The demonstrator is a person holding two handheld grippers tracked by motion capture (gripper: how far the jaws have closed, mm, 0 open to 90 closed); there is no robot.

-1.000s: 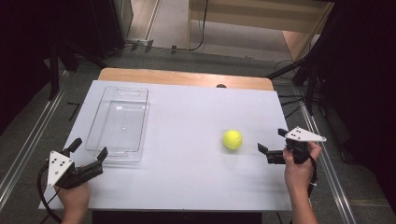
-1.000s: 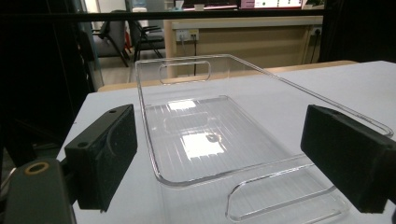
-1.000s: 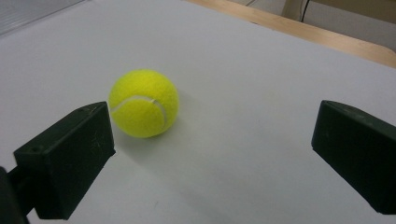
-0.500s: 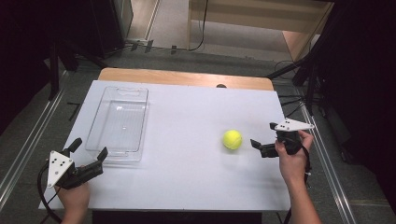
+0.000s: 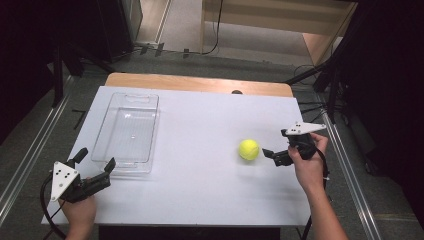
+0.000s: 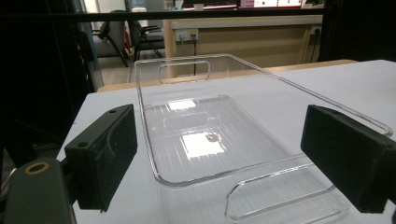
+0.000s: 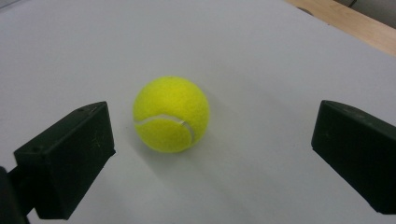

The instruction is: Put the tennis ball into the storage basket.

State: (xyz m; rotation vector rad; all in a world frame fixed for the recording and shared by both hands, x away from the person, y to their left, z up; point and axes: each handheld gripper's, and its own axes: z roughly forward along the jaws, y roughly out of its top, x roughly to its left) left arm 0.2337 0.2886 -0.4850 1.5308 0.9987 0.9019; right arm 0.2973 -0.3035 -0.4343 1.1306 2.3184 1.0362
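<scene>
white table (image 5: pixel 200 200), clear plastic tray (image 5: pixel 127 132) at 9 o'clock, empty. tennis ball (image 5: pixel 248 149) lies at 3 o'clock on the bare top, well apart from the tray; yellow felt, white seam. likely light, springy, grippy nap, prone to roll; take it across the middle. right gripper (image 5: pixel 270 154) just beside it, jaws spread. left gripper (image 5: pixel 95 162) released, near tray's end.

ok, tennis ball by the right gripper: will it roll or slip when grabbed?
The tennis ball is round on a flat white table, so a nudge probably rolls it. Its fuzzy felt likely grips well. The right gripper, jaws open wider than the ball, should fit around it.
</scene>
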